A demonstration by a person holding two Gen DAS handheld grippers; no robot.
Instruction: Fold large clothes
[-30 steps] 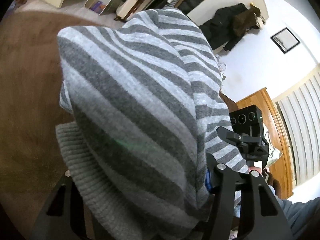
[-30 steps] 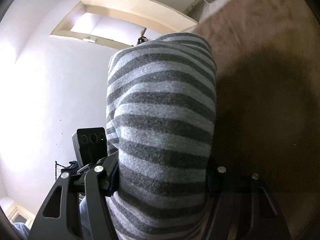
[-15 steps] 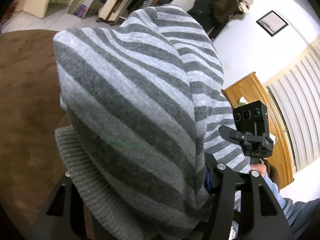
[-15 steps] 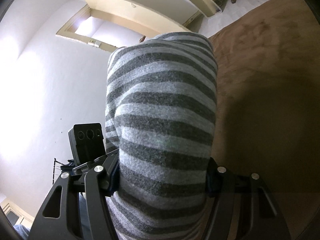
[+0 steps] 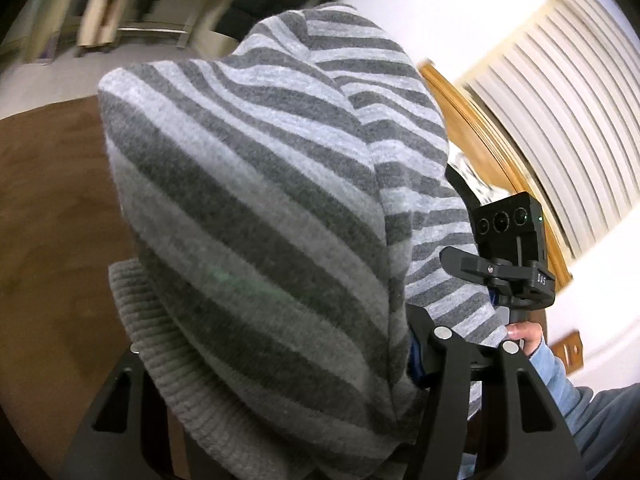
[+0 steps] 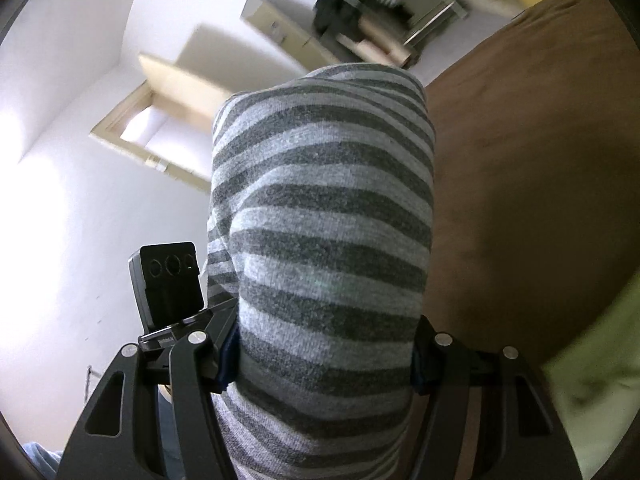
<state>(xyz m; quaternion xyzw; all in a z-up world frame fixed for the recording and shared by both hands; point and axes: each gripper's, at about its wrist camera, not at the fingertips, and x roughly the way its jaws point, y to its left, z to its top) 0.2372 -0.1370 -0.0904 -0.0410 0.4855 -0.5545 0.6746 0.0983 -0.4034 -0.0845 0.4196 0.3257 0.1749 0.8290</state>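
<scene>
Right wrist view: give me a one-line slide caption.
Right gripper clamped on a bunched grey striped sweater, held up above a brown bed cover, with the left gripper's camera alongside.

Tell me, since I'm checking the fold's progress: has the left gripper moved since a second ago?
Yes. The left gripper, shut on the striped sweater, has swung away from the brown carpet toward the window blinds, which now fill more of its view.

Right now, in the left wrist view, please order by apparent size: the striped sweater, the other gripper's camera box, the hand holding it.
1. striped sweater, though nearness inflates it
2. camera box
3. hand, mostly hidden
</scene>
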